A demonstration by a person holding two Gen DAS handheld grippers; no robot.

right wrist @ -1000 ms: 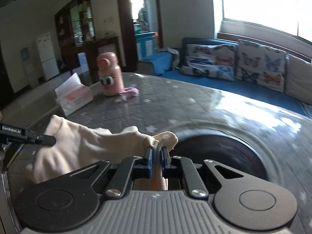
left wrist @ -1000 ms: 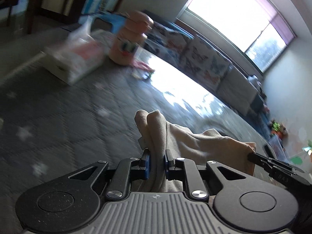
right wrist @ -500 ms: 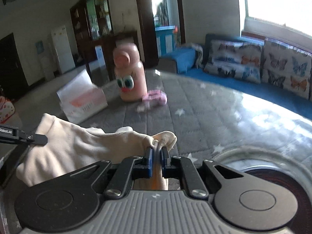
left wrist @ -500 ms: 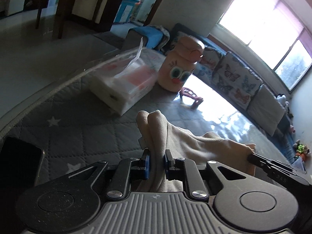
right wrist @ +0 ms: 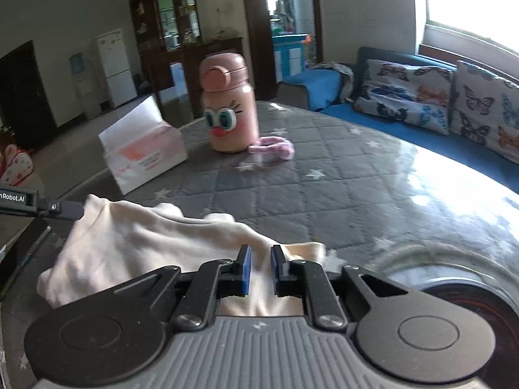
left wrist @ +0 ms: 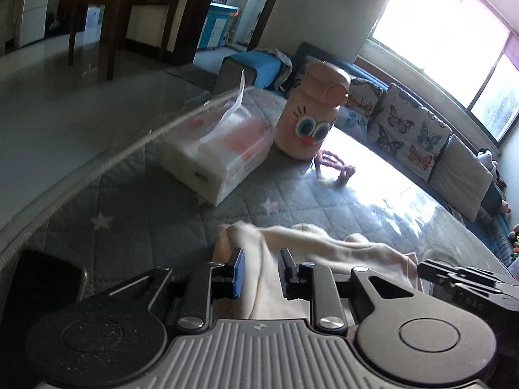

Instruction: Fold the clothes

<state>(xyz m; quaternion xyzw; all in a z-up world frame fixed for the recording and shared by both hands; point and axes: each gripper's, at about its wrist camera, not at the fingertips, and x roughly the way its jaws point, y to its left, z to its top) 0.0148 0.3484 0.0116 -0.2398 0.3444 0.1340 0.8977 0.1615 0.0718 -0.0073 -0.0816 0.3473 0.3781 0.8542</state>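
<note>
A cream garment [left wrist: 327, 246] lies bunched on the grey quilted table cover [left wrist: 136, 227]. My left gripper [left wrist: 261, 267] is open, its jaws apart over one end of the cloth. In the right wrist view the same garment [right wrist: 146, 243] spreads to the left, and my right gripper [right wrist: 261, 264] is open with cloth lying loose between its jaws. The left gripper's tip shows in the right wrist view [right wrist: 48, 207] at the garment's far corner. The right gripper's body shows in the left wrist view [left wrist: 460, 282].
A tissue box [right wrist: 142, 152], a pink cartoon-face bottle [right wrist: 227, 103] and a pink hair clip [right wrist: 272, 147] stand at the table's far side. A dark phone [left wrist: 42, 288] lies at the left edge. A round dark hob [right wrist: 454, 291] sits right. A sofa with butterfly cushions [right wrist: 421, 103] stands behind.
Both grippers have opened and let go of the garment, which has dropped onto the table. Both have moved towards the bottle and tissue box.
</note>
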